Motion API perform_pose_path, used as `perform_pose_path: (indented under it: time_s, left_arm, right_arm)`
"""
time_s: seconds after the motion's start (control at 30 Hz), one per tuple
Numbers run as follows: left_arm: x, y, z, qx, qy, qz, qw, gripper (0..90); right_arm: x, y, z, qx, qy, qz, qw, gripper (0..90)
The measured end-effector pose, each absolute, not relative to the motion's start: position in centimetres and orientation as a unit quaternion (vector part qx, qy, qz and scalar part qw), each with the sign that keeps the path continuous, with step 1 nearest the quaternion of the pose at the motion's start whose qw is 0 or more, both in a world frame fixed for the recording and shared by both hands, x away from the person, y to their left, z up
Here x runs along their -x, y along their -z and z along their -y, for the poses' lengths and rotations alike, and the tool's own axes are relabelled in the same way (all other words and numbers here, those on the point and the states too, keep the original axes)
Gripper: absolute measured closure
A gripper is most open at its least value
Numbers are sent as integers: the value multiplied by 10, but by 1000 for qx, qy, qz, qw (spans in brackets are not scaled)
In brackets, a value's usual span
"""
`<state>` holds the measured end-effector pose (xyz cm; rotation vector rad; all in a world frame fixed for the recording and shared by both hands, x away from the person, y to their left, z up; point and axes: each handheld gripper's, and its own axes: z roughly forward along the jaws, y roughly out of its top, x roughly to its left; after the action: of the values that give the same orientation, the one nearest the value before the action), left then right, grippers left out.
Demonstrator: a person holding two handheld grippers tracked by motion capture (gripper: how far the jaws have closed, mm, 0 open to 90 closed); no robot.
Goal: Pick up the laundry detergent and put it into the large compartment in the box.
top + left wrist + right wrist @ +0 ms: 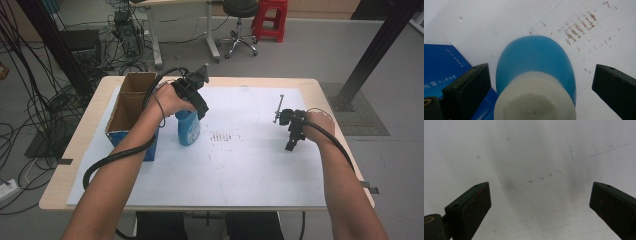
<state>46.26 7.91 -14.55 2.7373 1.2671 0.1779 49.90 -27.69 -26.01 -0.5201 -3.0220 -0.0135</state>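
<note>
A blue bottle with a white cap stands upright on the white sheet, just right of the cardboard box. My left gripper hangs directly above it, open. In the left gripper view the white cap and blue body sit between the two spread jaws without touching them. My right gripper hovers open over bare white sheet at the right side, and the right gripper view has nothing between its jaws.
The open cardboard box with blue sides stands at the table's left edge. A patch of small brown marks lies on the white sheet mid-table. Cables, a stool and a desk leg are on the floor behind.
</note>
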Motion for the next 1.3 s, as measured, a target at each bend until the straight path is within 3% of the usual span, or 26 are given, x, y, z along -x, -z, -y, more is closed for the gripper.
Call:
perform_pose_path:
  time_s: [0.37,0.83,1.3]
  left_arm:
    - [-469,146,-81,-899,-44,-433,52,212]
    - [-470,145,-82,-895,-46,-441,47,359]
    - [-471,145,-81,-895,-47,-441,43,367]
  right_arm:
    - [-499,261,277,171,5,984,38,35]
    - [-498,262,278,169,5,985,38,36]
    - [-498,261,280,173,5,984,37,35]
